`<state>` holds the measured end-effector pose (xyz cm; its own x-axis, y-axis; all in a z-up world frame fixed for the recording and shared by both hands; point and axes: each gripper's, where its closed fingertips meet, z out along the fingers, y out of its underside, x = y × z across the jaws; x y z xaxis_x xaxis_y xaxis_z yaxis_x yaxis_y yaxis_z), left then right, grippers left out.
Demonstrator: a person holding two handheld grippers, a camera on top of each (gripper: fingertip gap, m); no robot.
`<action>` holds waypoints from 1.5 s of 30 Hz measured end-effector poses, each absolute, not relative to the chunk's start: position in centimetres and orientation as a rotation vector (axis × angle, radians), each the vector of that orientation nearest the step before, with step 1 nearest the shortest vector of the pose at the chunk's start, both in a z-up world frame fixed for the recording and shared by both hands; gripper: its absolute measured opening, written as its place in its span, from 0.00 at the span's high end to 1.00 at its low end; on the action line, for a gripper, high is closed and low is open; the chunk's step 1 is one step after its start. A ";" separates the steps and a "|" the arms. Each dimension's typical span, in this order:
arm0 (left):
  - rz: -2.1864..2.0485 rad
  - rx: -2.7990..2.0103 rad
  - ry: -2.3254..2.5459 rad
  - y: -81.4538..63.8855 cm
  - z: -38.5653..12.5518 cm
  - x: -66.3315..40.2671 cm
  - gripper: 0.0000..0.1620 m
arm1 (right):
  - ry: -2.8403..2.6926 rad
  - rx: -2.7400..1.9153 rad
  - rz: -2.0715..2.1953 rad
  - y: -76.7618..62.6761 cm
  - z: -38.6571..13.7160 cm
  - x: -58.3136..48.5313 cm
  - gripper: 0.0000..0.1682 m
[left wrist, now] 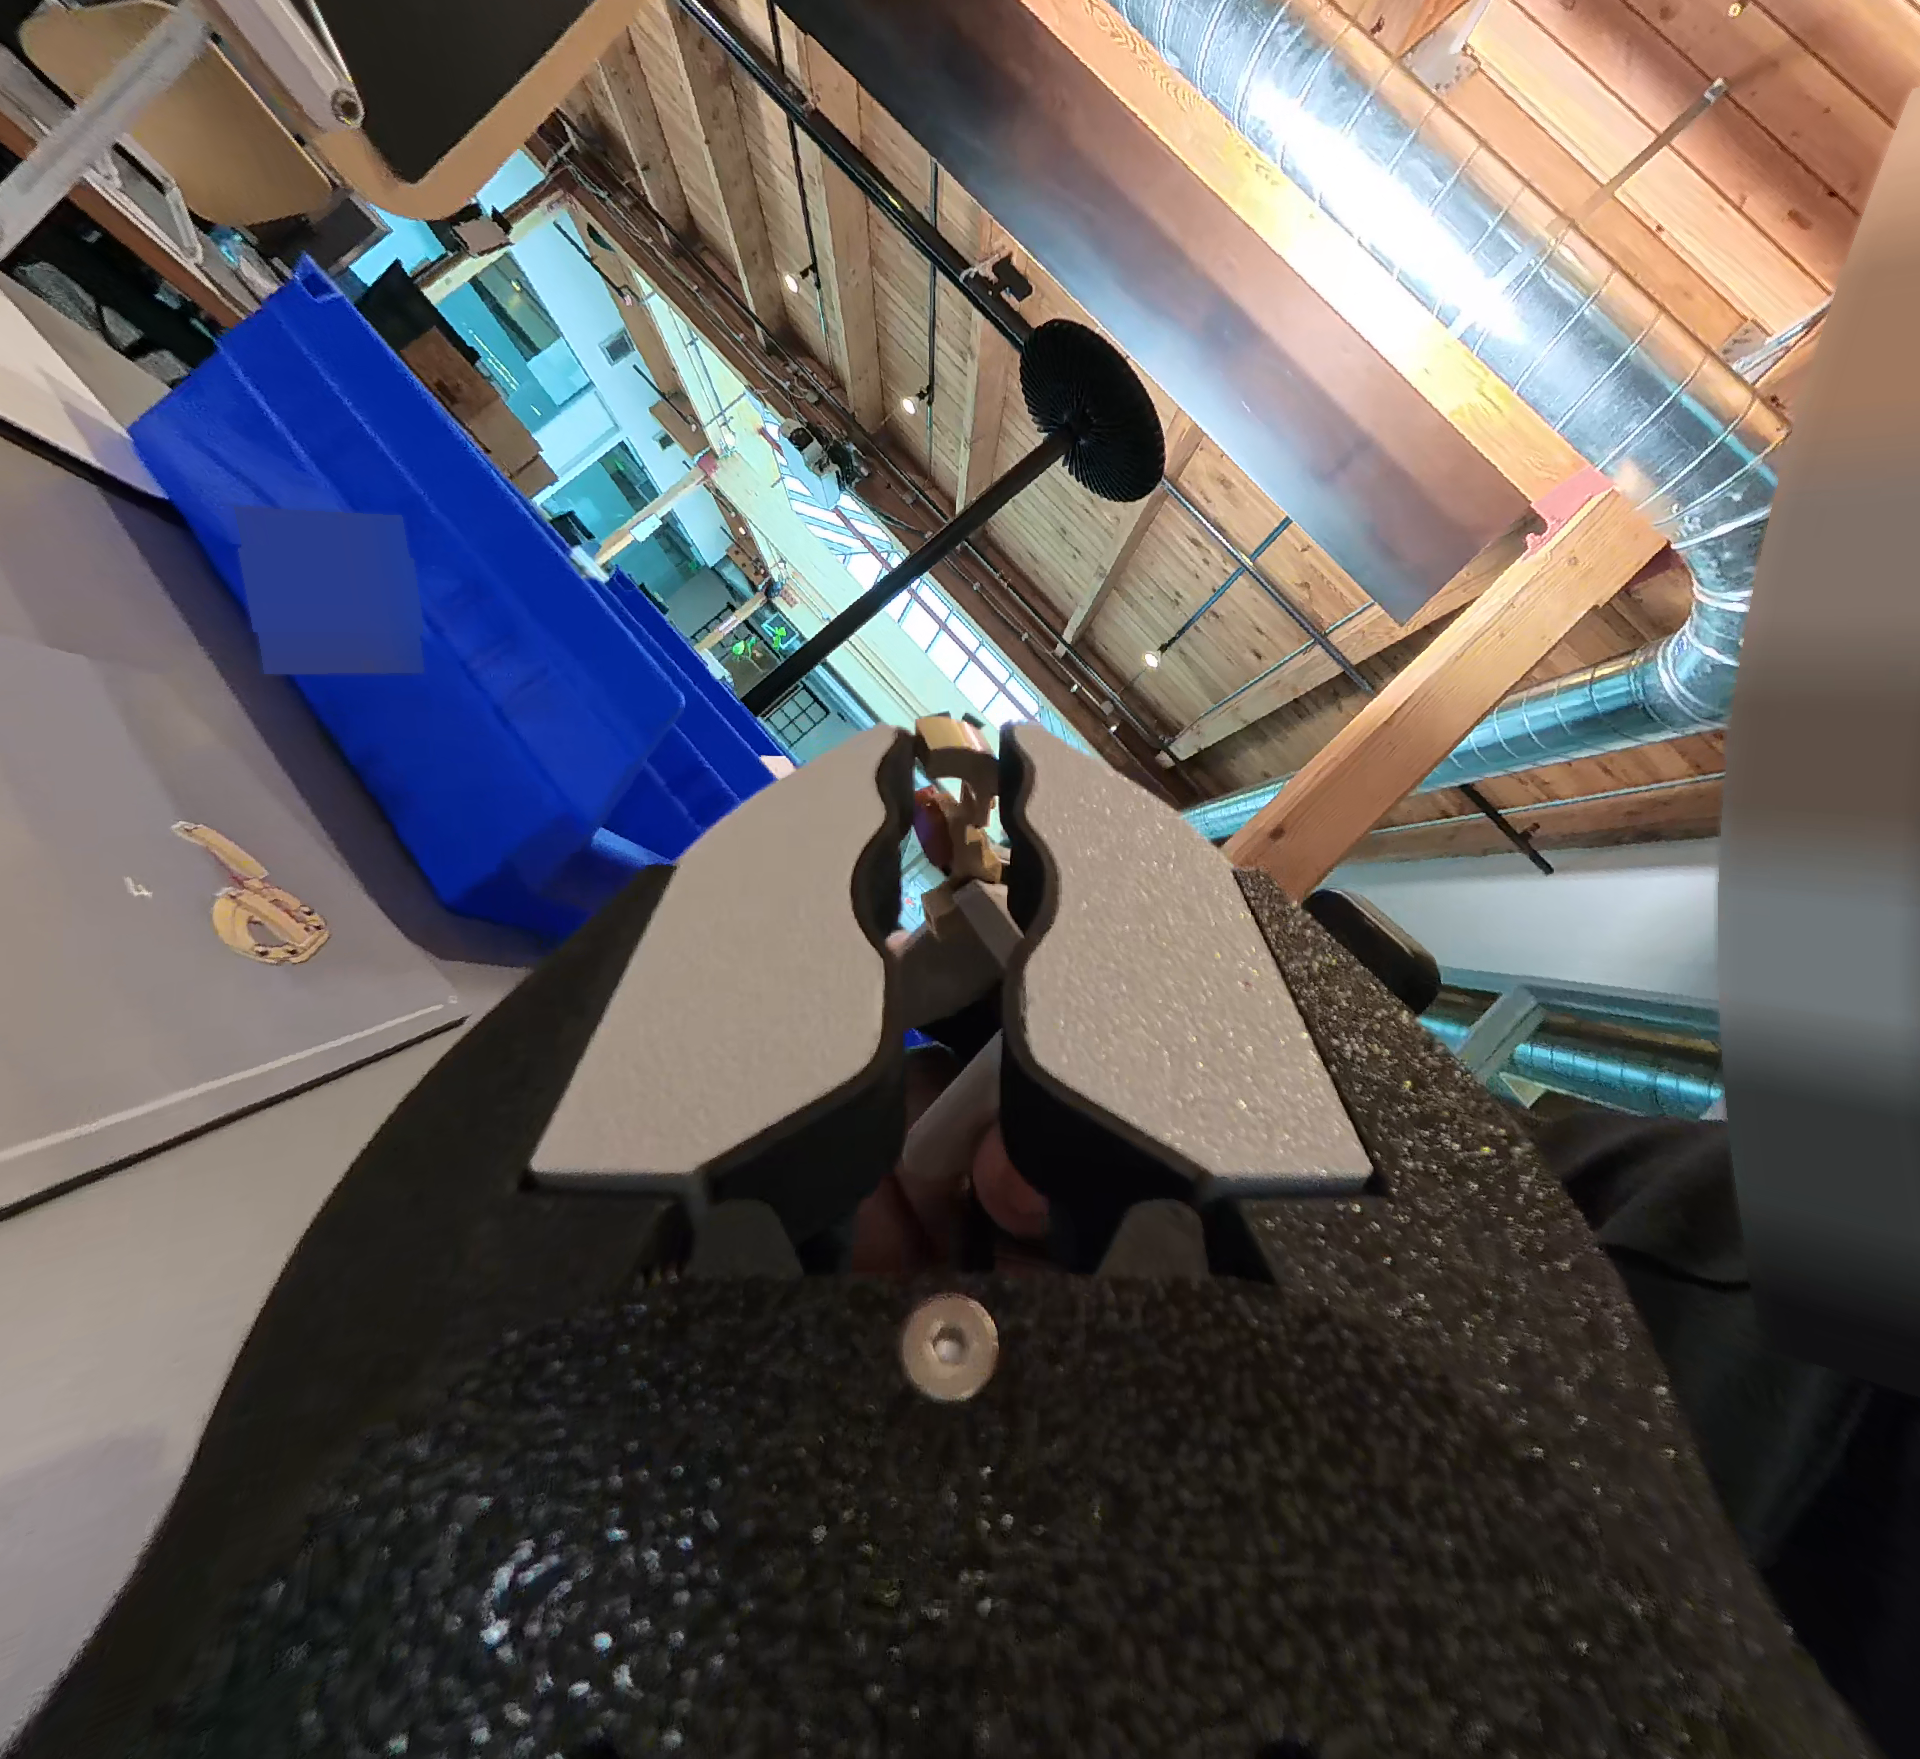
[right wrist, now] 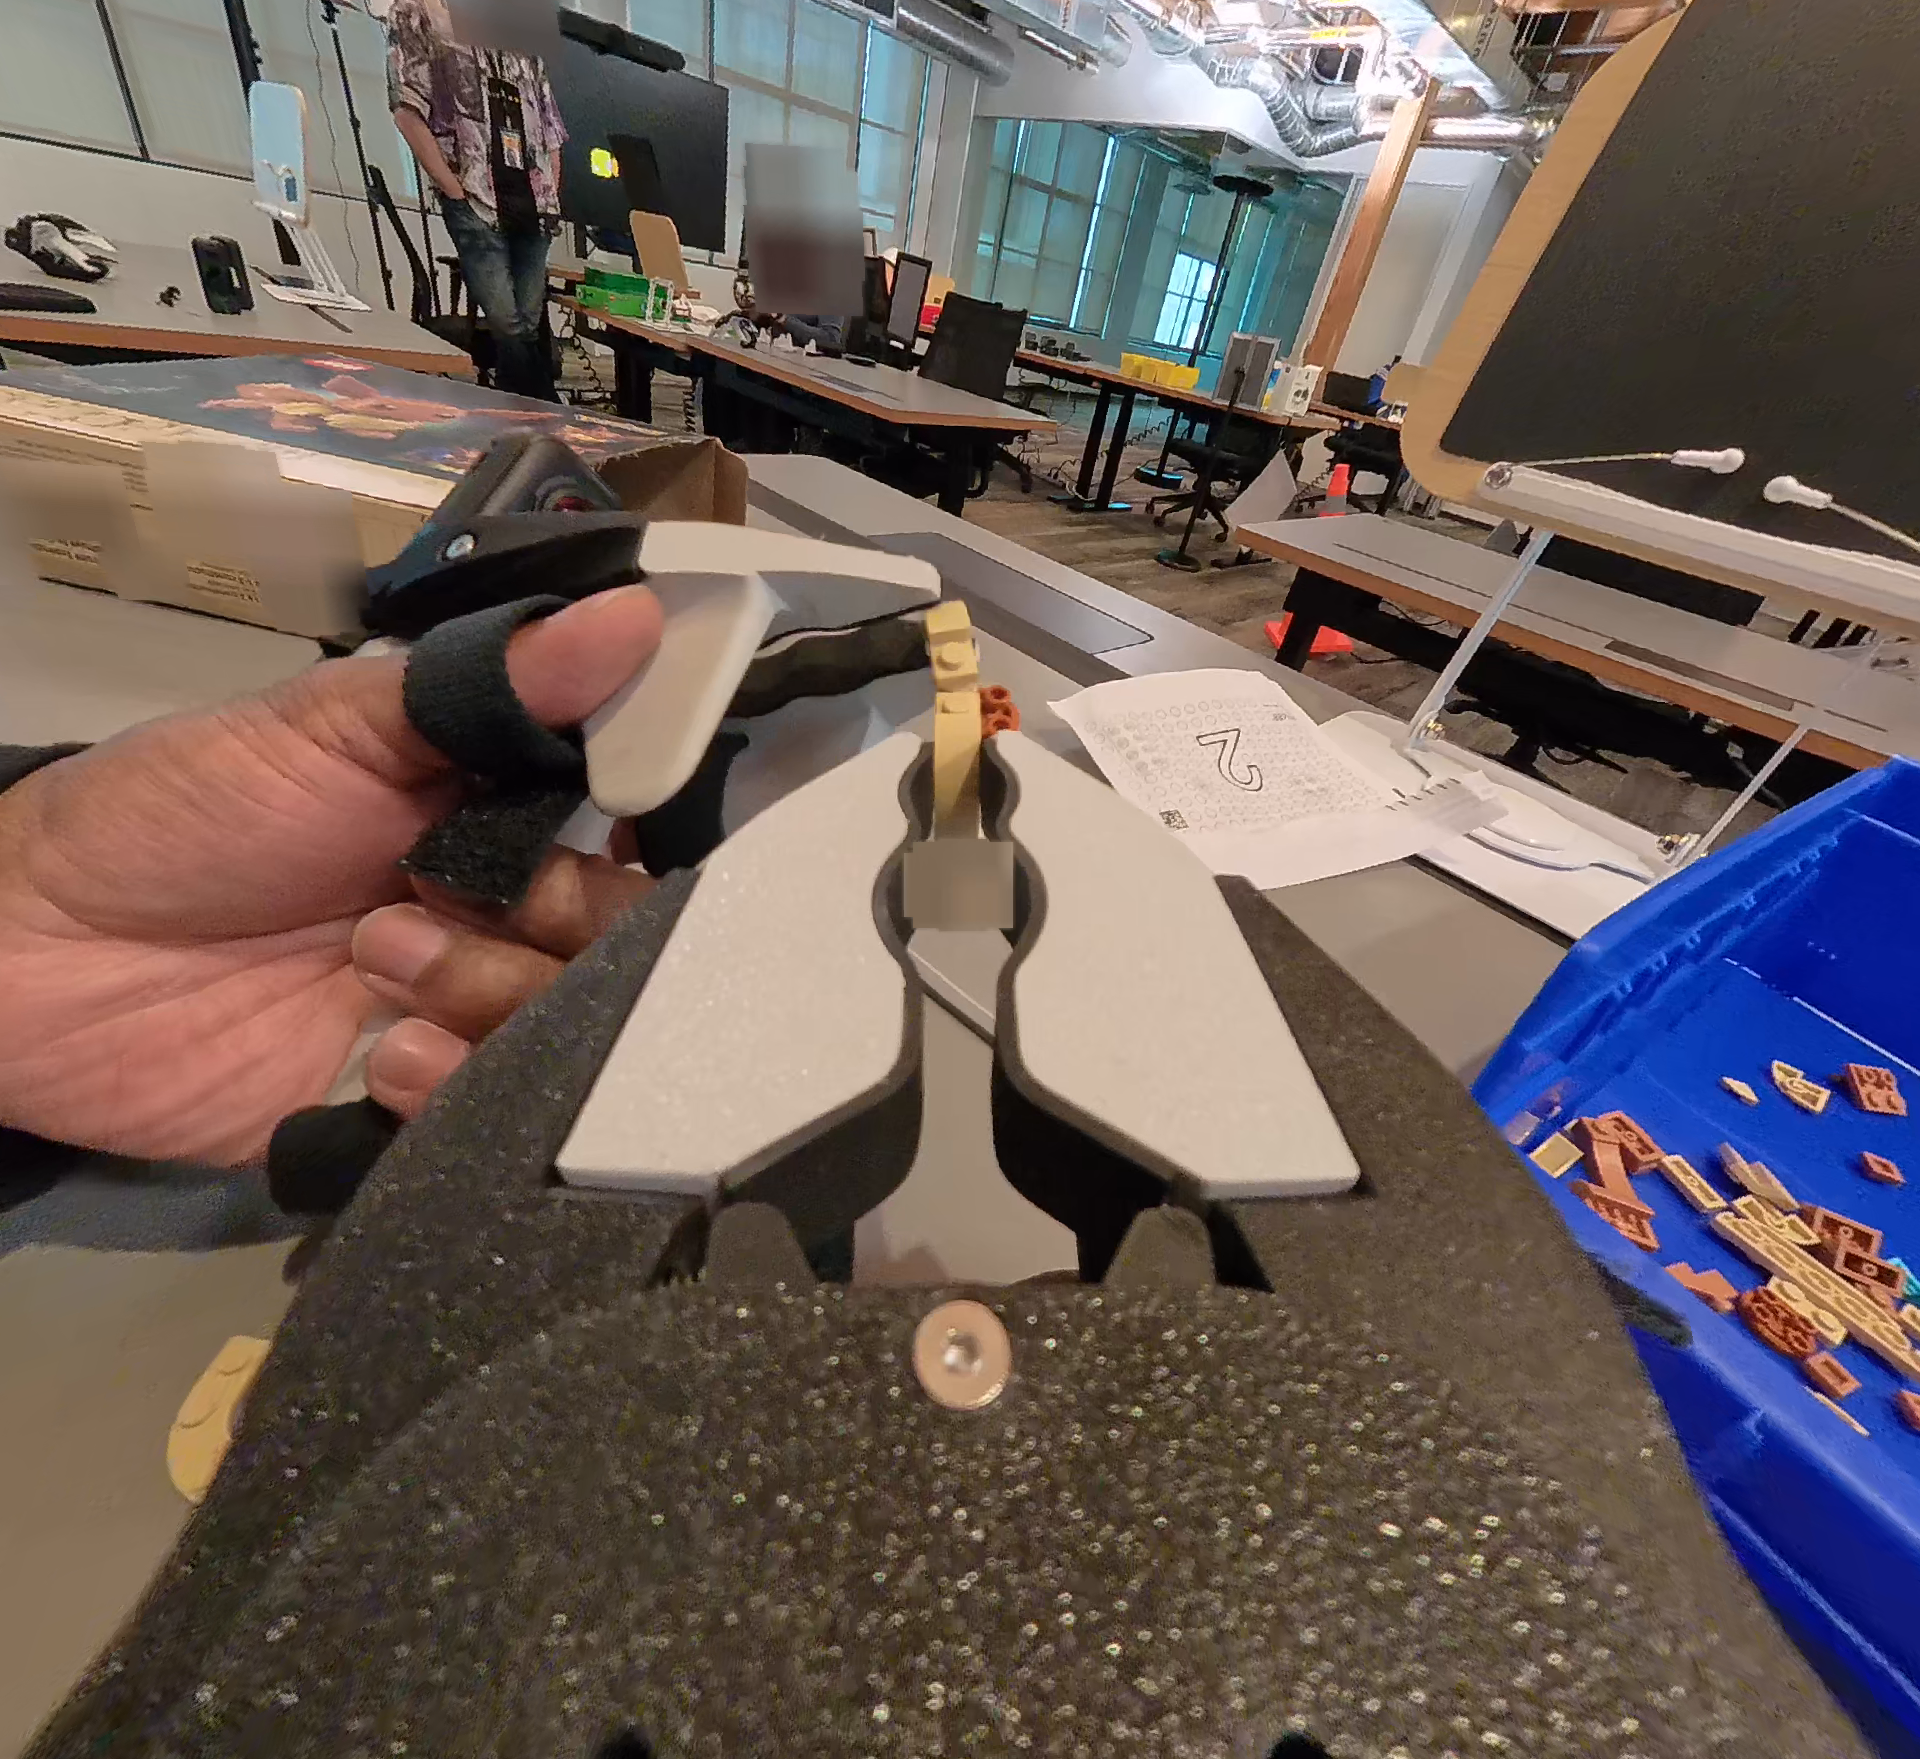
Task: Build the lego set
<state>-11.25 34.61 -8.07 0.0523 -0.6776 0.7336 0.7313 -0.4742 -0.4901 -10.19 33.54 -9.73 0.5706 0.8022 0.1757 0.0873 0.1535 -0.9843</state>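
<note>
A small tan and brown lego assembly [right wrist: 951, 660] stands upright between my right gripper [right wrist: 958, 764] fingers, which are shut on its lower tan part. My left gripper [right wrist: 920, 618] comes in from the left, held in a hand [right wrist: 208, 888], with its tips at the assembly's top tan brick. In the left wrist view, my left gripper [left wrist: 951, 759] points up at the ceiling. Its fingers are closed around the same assembly [left wrist: 961, 810]. Part of the assembly is hidden between the pads.
A blue bin [right wrist: 1621, 1013] at the right holds several loose tan and brown pieces [right wrist: 1787, 1262]; it also shows in the left wrist view [left wrist: 468, 618]. An instruction page [left wrist: 249, 899] lies on the table. A white numbered bag [right wrist: 1226, 774], the set's box [right wrist: 260, 462] and a board on a stand [right wrist: 1714, 151] are nearby. The tips of both grippers are at nearly the same place.
</note>
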 end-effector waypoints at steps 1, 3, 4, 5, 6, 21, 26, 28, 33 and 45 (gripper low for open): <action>-1.651 -1.243 -0.049 34.6 -8.0 -11.3 0.91 | -0.853 -1.334 0.612 33.6 -9.7 -10.1 0.95; -1.642 -1.272 -0.011 34.6 -8.1 -11.1 0.91 | -0.861 -1.328 0.621 33.5 -9.7 -10.1 0.95; -1.638 -1.287 0.008 34.6 -8.1 -11.1 0.91 | -0.864 -1.325 0.624 33.6 -9.7 -10.1 0.96; -1.632 -1.298 0.024 34.6 -8.1 -11.0 0.91 | -0.868 -1.322 0.623 33.6 -9.8 -10.0 0.95; -1.626 -1.307 0.038 34.5 -8.2 -11.0 0.91 | -0.869 -1.318 0.620 33.6 -9.7 -10.0 0.96; -1.634 -1.375 0.368 33.2 -8.7 -10.6 0.92 | -1.066 -1.138 0.514 32.8 -9.5 -9.5 0.96; -1.678 -1.392 0.533 32.0 -9.1 -10.7 0.93 | -1.197 -1.022 0.491 31.5 -10.0 -9.6 0.96; -1.670 -1.415 0.620 31.5 -9.5 -10.6 0.93 | -1.245 -0.981 0.493 30.9 -10.5 -9.6 0.96; -1.596 -1.472 0.790 30.3 -10.3 -10.5 0.93 | -1.292 -0.909 0.470 30.2 -10.7 -9.3 0.96; -1.575 -1.638 0.995 28.7 -12.7 -10.3 0.93 | -1.447 -0.839 0.451 28.8 -12.5 -9.0 0.96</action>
